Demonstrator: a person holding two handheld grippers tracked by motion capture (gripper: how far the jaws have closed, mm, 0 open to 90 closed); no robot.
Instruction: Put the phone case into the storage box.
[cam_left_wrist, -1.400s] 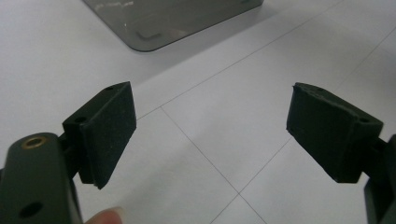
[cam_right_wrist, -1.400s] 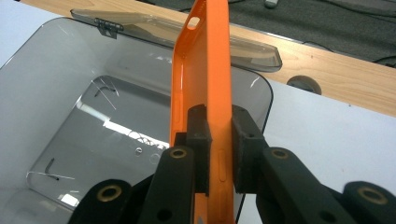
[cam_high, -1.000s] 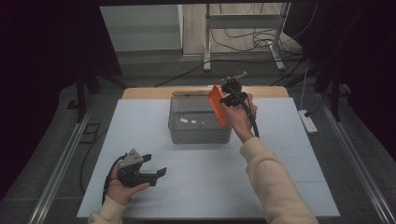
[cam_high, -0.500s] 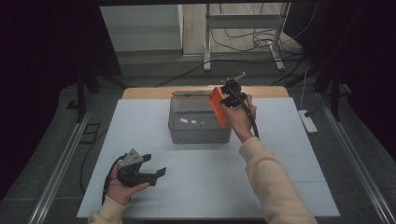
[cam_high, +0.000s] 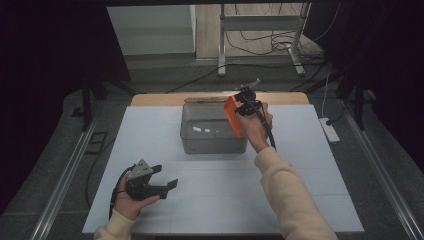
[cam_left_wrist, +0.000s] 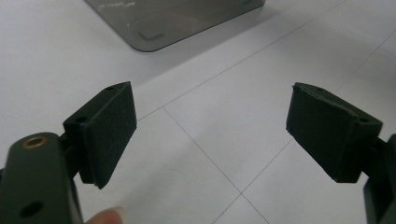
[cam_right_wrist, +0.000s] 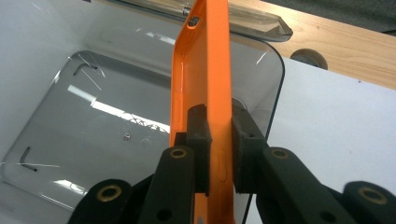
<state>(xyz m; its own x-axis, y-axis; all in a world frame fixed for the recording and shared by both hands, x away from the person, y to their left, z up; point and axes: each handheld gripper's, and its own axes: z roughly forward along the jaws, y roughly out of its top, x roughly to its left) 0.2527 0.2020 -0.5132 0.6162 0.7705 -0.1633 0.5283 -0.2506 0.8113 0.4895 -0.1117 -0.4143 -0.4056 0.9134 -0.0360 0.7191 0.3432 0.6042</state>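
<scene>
My right gripper (cam_high: 239, 111) is shut on an orange phone case (cam_high: 233, 116), holding it on edge over the right rim of a clear plastic box (cam_high: 212, 131). In the right gripper view the orange phone case (cam_right_wrist: 205, 70) stands upright between the two pads (cam_right_wrist: 200, 135), above the clear plastic box (cam_right_wrist: 88, 107), which looks empty. My left gripper (cam_high: 167, 176) rests at the table's front left, open, nothing between its pads (cam_left_wrist: 112, 126). A corner of the box (cam_left_wrist: 159, 23) shows ahead of it.
The white table top (cam_high: 300, 165) has a wooden strip (cam_high: 280, 98) along its far edge, where the box's clear lid (cam_right_wrist: 243, 18) lies. A white power strip (cam_high: 330, 130) sits past the right edge. Metal rails run along both sides.
</scene>
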